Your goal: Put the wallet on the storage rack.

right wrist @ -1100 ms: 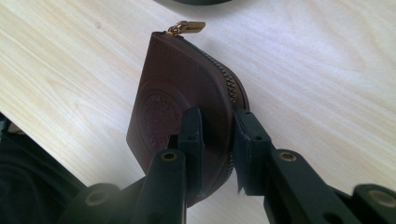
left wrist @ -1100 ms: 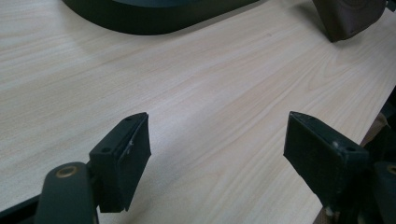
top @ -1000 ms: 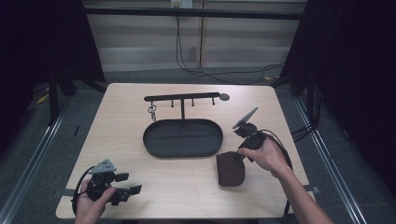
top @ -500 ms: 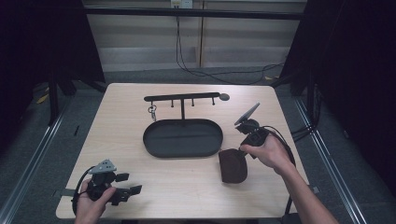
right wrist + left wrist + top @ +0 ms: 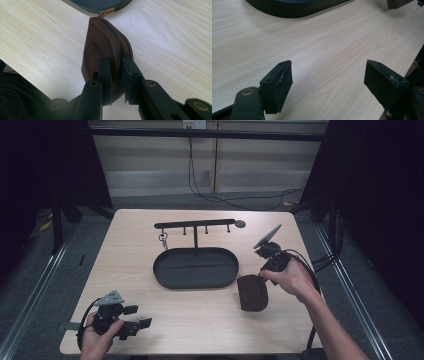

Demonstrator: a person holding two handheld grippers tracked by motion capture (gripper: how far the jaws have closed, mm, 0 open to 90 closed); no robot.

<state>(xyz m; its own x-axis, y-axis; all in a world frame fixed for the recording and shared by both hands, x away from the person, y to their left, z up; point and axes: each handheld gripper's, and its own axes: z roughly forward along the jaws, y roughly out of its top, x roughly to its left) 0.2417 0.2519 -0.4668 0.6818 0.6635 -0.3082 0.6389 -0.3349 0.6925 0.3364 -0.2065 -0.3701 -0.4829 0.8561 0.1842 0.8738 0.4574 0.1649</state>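
Brown zip pouch (image 5: pixel 105 47), on edge on tabletop (image 5: pixel 135 265) just right of black oval tray (image 5: pixel 196 268); right tool (image 5: pixel 116 75) clamped on it, left tool (image 5: pixel 328 82) apart, well left of tray.

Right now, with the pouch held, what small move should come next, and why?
Probably lift the pouch slightly and carry it toward the tray. The right gripper is shut on its zipper edge, and the tray sits just beside it. The left gripper is open, apart from it.
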